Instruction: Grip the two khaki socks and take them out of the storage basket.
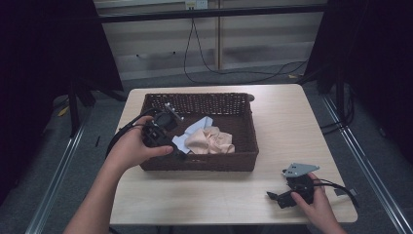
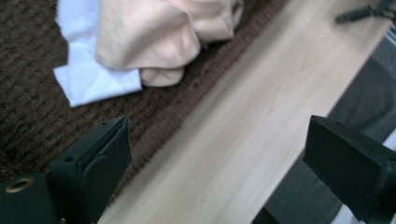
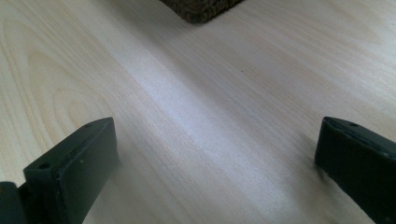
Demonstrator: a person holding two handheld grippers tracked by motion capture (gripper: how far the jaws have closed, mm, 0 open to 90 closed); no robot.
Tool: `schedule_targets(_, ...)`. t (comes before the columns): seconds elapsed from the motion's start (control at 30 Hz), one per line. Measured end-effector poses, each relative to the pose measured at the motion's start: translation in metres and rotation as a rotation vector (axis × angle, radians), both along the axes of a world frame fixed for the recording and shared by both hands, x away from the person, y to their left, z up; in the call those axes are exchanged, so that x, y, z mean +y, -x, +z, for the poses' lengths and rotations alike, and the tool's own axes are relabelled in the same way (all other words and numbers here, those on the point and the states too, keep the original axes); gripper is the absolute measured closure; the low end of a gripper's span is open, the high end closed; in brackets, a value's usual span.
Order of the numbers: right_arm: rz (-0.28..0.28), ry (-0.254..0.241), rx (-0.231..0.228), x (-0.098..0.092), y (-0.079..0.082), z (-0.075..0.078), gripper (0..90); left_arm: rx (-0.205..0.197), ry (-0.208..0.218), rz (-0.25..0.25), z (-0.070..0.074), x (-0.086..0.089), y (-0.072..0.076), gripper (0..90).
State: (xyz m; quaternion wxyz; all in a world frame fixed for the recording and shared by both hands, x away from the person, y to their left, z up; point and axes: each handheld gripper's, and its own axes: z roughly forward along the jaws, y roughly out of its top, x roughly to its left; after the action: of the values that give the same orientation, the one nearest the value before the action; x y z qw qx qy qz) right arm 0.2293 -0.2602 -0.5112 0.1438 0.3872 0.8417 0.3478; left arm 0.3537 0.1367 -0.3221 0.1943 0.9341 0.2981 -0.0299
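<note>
The wicker basket (image 1: pixel 246 129) stands on the middle of the tabletop (image 1: pixel 287 122), its 4 walls blocking any low sideways pass, while its open top leaves room from above. Inside, the peach cloth (image 1: pixel 213 140) and white cloth (image 1: pixel 195 131) fill the middle and front, with bare floor along the back wall. The left gripper (image 1: pixel 176 152) hangs over the front-left corner, and the tabletop right of the basket lies bare down to the right gripper (image 1: pixel 273 197).

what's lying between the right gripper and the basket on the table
Nothing: between the right gripper and the basket runs bare wooden table, as the high view shows.
</note>
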Motion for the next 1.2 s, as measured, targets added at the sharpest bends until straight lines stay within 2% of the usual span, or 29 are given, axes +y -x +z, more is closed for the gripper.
schedule_targets(0.17,0.0,0.002,0.001,0.0,0.0,0.0,0.0,0.005,-0.016,0.041,-0.011,-0.008,-0.019,7.3)
schedule_targets(0.23,-0.001,0.002,0.001,0.0,0.0,0.0,0.0,-0.001,-0.019,0.048,-0.011,-0.01,-0.022,7.3)
schedule_targets(0.27,0.0,0.002,0.0,0.0,0.0,0.0,0.0,-0.005,-0.006,0.067,-0.012,-0.014,-0.028,7.3)
schedule_targets(0.3,0.0,0.002,0.0,0.0,0.0,0.0,0.0,-0.005,-0.006,0.067,-0.012,-0.014,-0.028,7.3)
schedule_targets(0.33,0.0,0.002,-0.002,0.0,0.0,0.0,0.0,-0.012,-0.001,0.093,-0.013,-0.018,-0.035,7.3)
schedule_targets(0.37,0.002,0.002,-0.003,0.0,0.0,0.0,0.0,-0.012,-0.001,0.093,-0.013,-0.018,-0.035,7.3)
schedule_targets(0.4,0.0,0.002,0.0,0.0,0.0,0.0,0.0,-0.006,0.013,0.13,-0.017,-0.021,-0.042,7.3)
schedule_targets(0.43,0.0,0.002,0.0,0.0,0.0,0.0,0.0,-0.006,0.013,0.13,-0.017,-0.021,-0.042,7.3)
schedule_targets(0.47,0.001,0.002,0.001,0.0,0.0,0.0,0.0,-0.004,0.008,0.147,-0.021,-0.024,-0.049,8.2)
schedule_targets(0.5,0.001,0.002,0.001,0.0,0.0,0.0,0.0,-0.004,0.008,0.147,-0.021,-0.024,-0.049,8.9)
schedule_targets(0.6,0.002,0.002,0.001,0.0,0.0,0.0,0.0,-0.003,-0.015,0.171,-0.033,-0.03,-0.061,9.1)
schedule_targets(0.67,0.001,0.001,0.002,0.0,0.0,0.0,0.0,-0.002,-0.012,0.181,-0.038,-0.033,-0.065,9.1)
schedule_targets(0.73,0.0,0.001,0.004,0.0,0.0,0.0,0.0,0.014,0.006,0.199,-0.045,-0.037,-0.071,9.5)
schedule_targets(0.9,0.003,0.001,0.002,0.0,0.0,0.0,0.0,0.014,0.006,0.217,-0.057,-0.044,-0.079,11.9)
schedule_targets(0.93,0.004,0.0,0.003,0.0,0.0,0.0,0.0,0.031,0.019,0.235,-0.063,-0.049,-0.083,11.9)
schedule_targets(1.1,0.004,0.0,0.003,0.0,-0.001,0.0,0.0,0.051,0.021,0.253,-0.074,-0.056,-0.089,10.9)
schedule_targets(1.17,0.004,0.002,-0.001,0.0,-0.001,0.0,0.0,0.056,0.007,0.258,-0.08,-0.059,-0.092,9.9)
schedule_targets(1.2,0.004,0.001,-0.001,0.0,-0.001,0.0,0.0,0.076,0.011,0.267,-0.085,-0.061,-0.095,9.9)
